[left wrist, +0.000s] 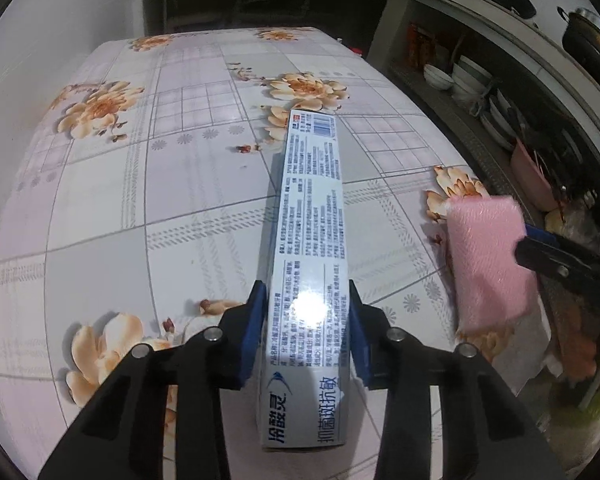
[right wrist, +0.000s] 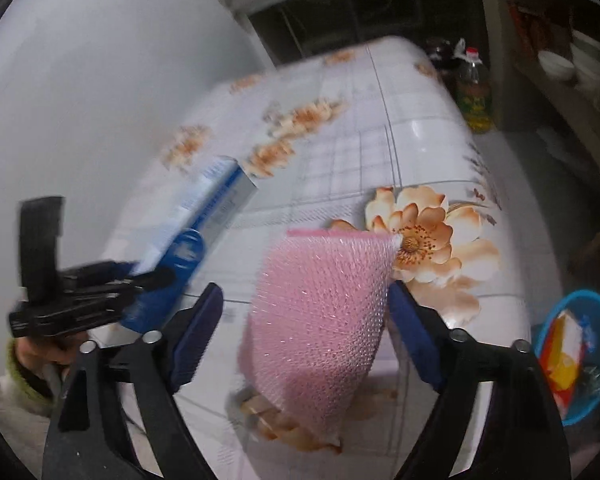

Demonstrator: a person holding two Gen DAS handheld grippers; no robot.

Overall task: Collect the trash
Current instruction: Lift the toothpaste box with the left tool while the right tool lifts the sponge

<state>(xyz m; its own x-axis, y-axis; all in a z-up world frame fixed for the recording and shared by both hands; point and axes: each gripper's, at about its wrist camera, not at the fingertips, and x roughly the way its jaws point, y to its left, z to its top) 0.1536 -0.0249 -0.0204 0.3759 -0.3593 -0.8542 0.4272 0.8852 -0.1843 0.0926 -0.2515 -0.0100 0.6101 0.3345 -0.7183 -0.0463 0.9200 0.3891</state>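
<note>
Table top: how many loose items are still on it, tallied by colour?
White and blue: 1, the toothpaste box, with the left claw closed on its sides.
Pink: 1, the mesh scrub pad, between the open fingers of the right claw.
Total: 2

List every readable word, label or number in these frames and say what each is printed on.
"冷酸灵": toothpaste box, near end, left wrist view.
"抑菌斑抗敏": same box, beside the brand.
Fine print and barcode digits along the box: too small to read.
Bottle label, right wrist view: blurred, unreadable.
</note>
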